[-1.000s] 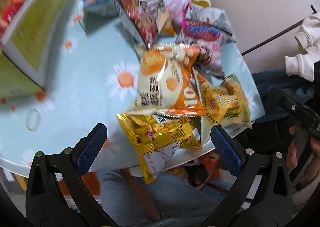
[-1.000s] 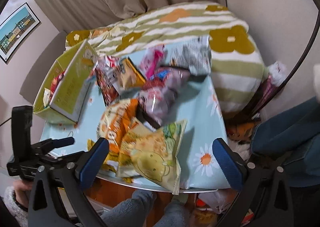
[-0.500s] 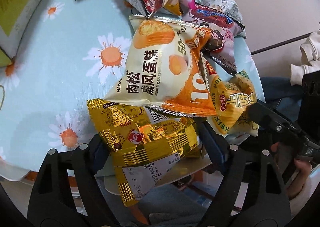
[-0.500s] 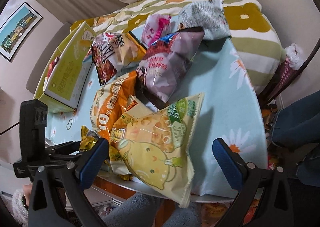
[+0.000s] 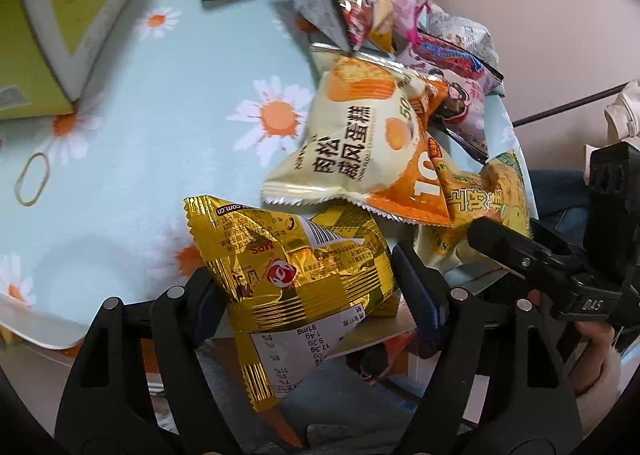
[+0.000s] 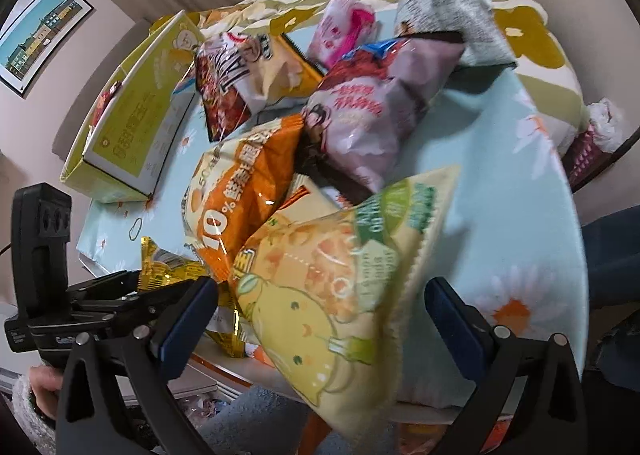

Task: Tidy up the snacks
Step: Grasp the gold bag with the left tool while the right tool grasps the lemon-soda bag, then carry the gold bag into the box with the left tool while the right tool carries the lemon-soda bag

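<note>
Left wrist view showed the left gripper (image 5: 308, 295), wide a second earlier, just closed onto the gold snack packet (image 5: 296, 267); right gripper (image 6: 320, 315) hung wide around the lemon chip bag (image 6: 328, 287).

Black tongs (image 5: 308, 295), blue pads (image 6: 188, 319), silver screws

Right tool (image 6: 320, 319) wide open over a yellow lemon-chip bag (image 6: 332, 287) at the counter (image 6: 516, 183) edge, orange bag (image 6: 244, 199) behind, left tool (image 6: 132, 295) beside
</note>
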A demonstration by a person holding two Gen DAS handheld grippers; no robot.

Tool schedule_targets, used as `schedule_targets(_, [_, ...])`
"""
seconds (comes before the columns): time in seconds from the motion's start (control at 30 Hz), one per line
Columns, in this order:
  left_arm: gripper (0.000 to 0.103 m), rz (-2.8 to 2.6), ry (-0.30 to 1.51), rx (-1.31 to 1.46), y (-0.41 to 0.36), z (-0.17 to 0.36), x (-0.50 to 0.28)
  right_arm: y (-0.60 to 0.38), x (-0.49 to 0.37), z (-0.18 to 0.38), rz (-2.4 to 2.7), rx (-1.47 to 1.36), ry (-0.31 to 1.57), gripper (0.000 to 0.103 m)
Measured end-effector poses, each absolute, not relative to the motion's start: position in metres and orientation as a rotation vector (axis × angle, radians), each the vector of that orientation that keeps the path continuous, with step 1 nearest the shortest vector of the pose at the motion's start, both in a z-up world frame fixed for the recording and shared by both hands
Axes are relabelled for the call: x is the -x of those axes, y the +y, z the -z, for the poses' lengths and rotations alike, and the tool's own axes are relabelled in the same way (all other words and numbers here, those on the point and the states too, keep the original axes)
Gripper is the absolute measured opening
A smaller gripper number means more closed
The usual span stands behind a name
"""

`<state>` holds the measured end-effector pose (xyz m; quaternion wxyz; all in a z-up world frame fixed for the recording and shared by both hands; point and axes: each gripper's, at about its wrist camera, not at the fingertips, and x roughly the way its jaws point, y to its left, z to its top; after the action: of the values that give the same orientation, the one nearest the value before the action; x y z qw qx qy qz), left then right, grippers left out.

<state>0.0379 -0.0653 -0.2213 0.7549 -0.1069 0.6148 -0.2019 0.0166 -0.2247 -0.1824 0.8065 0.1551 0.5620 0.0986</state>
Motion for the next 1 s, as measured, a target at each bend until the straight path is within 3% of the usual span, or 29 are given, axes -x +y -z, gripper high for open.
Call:
schedule_targets(0.27, [0.075, 0.403, 1.307, 0.21, -0.043, 0.208, -0.037, -0.217, -0.026, 0.191, -0.211, -0.358, 1.196, 0.102])
schedule_targets(0.43, [0.071, 0.393, 1.299, 0.209, -0.039, 0.209, -0.038, -0.214, -0.029, 0.193, -0.221, -0.359, 1.189, 0.09])
schedule_targets(0.5, [0.071, 0.39, 1.296, 0.214, -0.038, 0.208, -0.039, -0.212, -0.029, 0.192, -0.216, -0.338, 1.189, 0.076])
schedule_targets(0.57, [0.069, 0.39, 1.291, 0.214, -0.036, 0.205, -0.04, -0.211, -0.028, 0.191, -0.215, -0.319, 1.195, 0.07])
schedule_targets(1.0, [0.063, 0.374, 1.224, 0.228, -0.016, 0.16, -0.037, -0.218, -0.004, 0.148, -0.216, -0.335, 1.128, 0.067])
